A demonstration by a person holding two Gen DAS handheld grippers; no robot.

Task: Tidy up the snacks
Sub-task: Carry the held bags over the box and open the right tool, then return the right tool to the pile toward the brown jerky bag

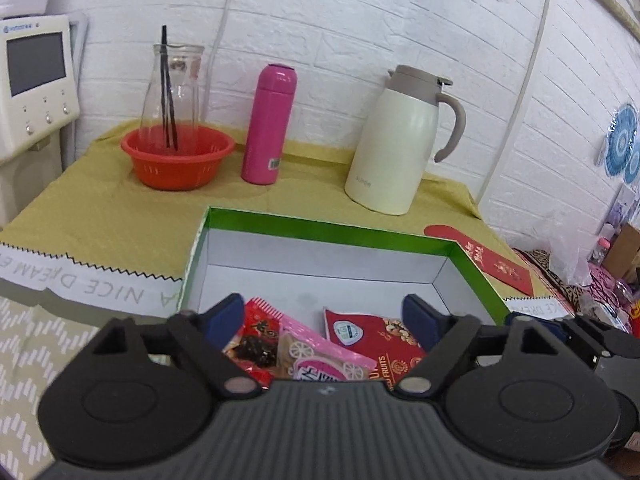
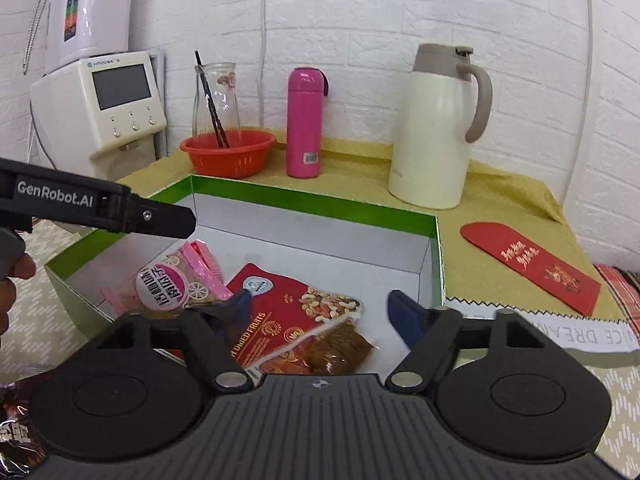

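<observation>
A green-rimmed white box [image 1: 328,232] [image 2: 312,204] sits on the table. In it lie a red dried-fruits pack [image 1: 380,344] [image 2: 280,320], a pink snack pack [image 1: 320,360] [image 2: 176,280] and a red pack with dark pieces [image 1: 256,336]. A clear pack with brown snacks [image 2: 332,348] lies on the red pack. My left gripper [image 1: 324,316] is open and empty over the packs; its body [image 2: 100,204] shows above the box's left side. My right gripper [image 2: 320,312] is open and empty over the box.
At the back stand a red basket with a glass carafe [image 1: 176,156] [image 2: 228,152], a pink flask [image 1: 268,124] [image 2: 306,124] and a cream jug [image 1: 400,140] [image 2: 436,128]. A red envelope [image 2: 532,266] [image 1: 496,260] lies right of the box. A dispenser [image 2: 116,100] stands at the left. A dark pack [image 2: 16,432] lies at the lower left.
</observation>
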